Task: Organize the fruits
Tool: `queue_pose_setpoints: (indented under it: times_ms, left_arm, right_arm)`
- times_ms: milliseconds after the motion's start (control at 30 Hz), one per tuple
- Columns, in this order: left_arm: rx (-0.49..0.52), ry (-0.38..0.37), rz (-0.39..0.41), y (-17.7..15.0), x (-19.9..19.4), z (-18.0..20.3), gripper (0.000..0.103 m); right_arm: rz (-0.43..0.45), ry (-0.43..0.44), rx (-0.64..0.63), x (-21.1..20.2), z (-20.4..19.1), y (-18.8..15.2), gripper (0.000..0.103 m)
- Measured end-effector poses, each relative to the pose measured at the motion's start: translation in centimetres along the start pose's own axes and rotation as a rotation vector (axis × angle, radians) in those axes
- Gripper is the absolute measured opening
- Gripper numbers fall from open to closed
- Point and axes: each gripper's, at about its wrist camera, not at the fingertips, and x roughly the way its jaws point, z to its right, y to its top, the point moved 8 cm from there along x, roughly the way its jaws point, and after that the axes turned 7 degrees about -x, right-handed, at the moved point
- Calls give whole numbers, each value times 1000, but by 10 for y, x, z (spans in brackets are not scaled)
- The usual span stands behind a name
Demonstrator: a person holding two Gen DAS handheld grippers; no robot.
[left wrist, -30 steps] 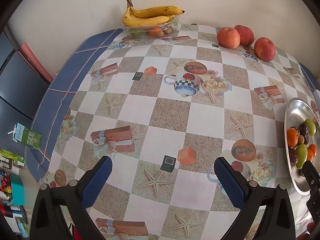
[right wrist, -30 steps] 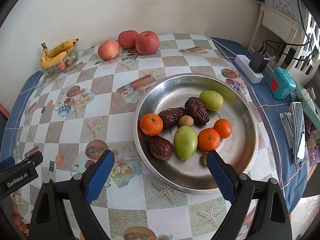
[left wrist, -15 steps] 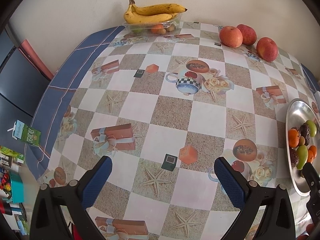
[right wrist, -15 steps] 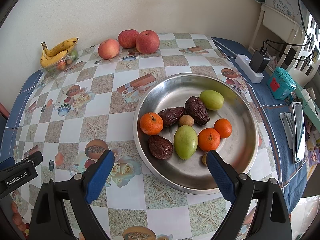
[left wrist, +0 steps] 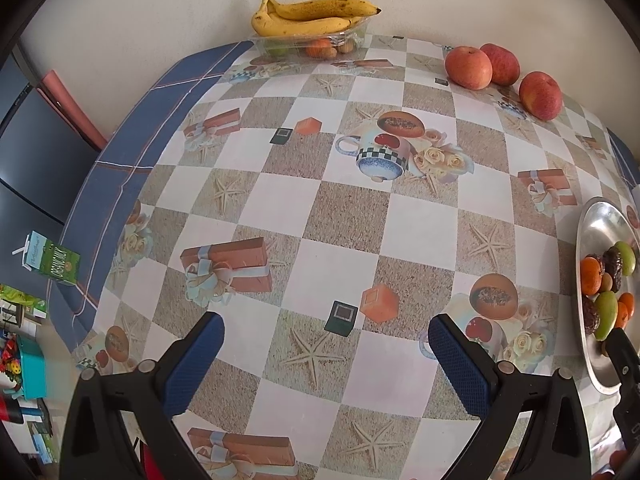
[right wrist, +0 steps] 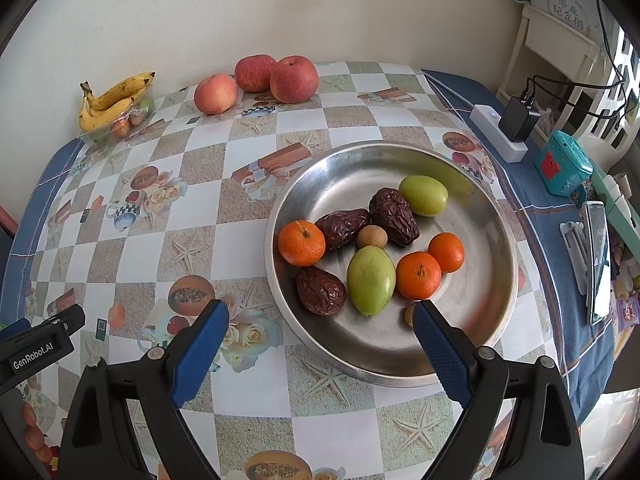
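Observation:
A steel dish (right wrist: 480, 216) holds three oranges (right wrist: 301, 242), two green fruits (right wrist: 370, 280), three dark wrinkled dates (right wrist: 393, 216) and small brown longans (right wrist: 372, 237). My right gripper (right wrist: 320, 320) hovers open over the dish's near rim, nothing between its fingers. Three red apples (right wrist: 293, 79) lie at the table's far edge. Bananas (right wrist: 112, 98) rest on a clear tray of small fruit (left wrist: 320, 42) at the far left. My left gripper (left wrist: 326, 334) stands open above the patterned tablecloth; the dish (left wrist: 596, 224) shows at that view's right edge.
A white power strip with a black plug (right wrist: 504, 128), a teal box (right wrist: 562, 168) and a phone (right wrist: 598, 256) lie on the blue cloth right of the dish. The table's left edge (left wrist: 80, 216) drops to a floor with a green carton (left wrist: 52, 264).
The left wrist view has shifted slightly, so the bananas and apples sit a little lower in the picture. The right wrist view is unchanged.

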Motion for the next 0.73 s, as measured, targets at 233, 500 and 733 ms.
queue_pose_setpoints:
  times_ms: [233,500,733]
  left_arm:
    - [-1,0,-4,0,1,-1,103]
    - [-2,1,-5,-1,1,-1,103]
    - [3,5,9,-1,1,-3,103]
  right_arm:
    - [0,-1,1,0,0,-1,93]
    - [0,-1,1,0,-1,-1,93]
    - [0,-1,1,0,-1,-1,93]
